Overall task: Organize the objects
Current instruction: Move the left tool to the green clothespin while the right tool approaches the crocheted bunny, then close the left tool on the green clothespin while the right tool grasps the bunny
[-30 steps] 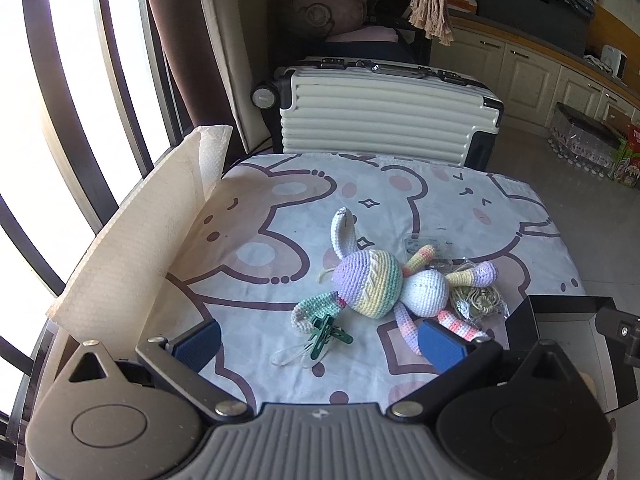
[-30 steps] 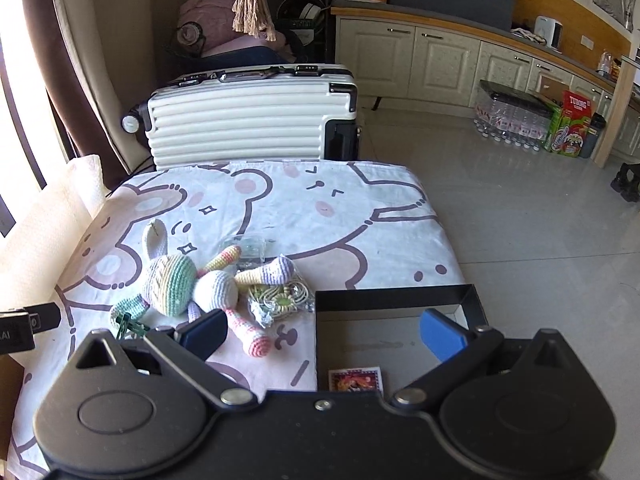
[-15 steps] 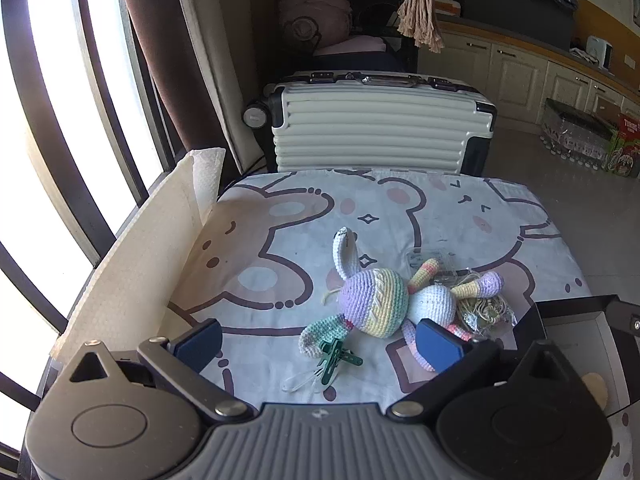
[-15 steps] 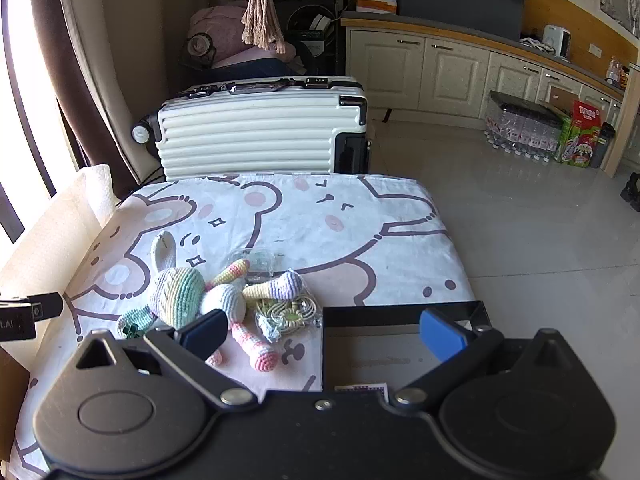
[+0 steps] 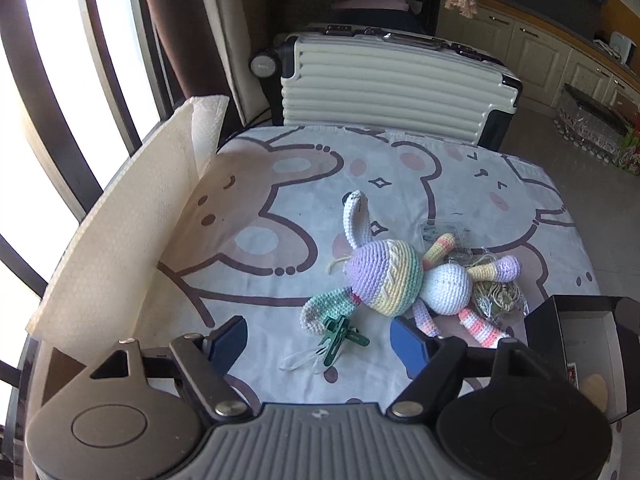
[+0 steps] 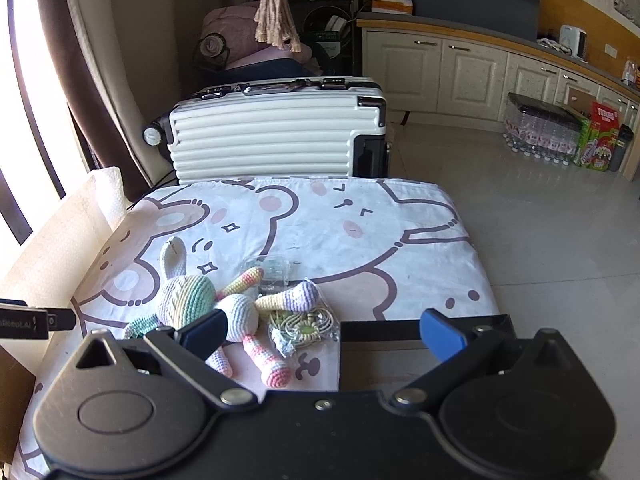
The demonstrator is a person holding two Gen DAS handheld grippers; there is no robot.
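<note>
We count one crocheted rabbit (image 5: 400, 280) lying on its side near the middle of the table (image 5: 280, 184), which is draped in a bear-print cloth. One green clip (image 5: 340, 334) lies touching the tip of the rabbit's mint-coloured ear, beside a scrap of clear plastic (image 5: 300, 360). One clear bag of coiled cord (image 6: 304, 326) sits against the rabbit's legs, and one small clear packet (image 6: 276, 274) lies just behind them. One black box (image 5: 576, 344) stands open at the table's right edge, with a printed card showing inside.

Our left tongs (image 5: 318, 338) hover over the clip and the ear tip; their jaws are closing, both things lie between the blue pads, and neither pad presses on them. Our right tongs (image 6: 322, 330) are released and stand wide above the bag and the near rim of the box, grasping nothing.

One foam sheet (image 5: 120, 232) stands along the table's left side. One white suitcase (image 6: 276, 132) lies on its side beyond the far edge.
</note>
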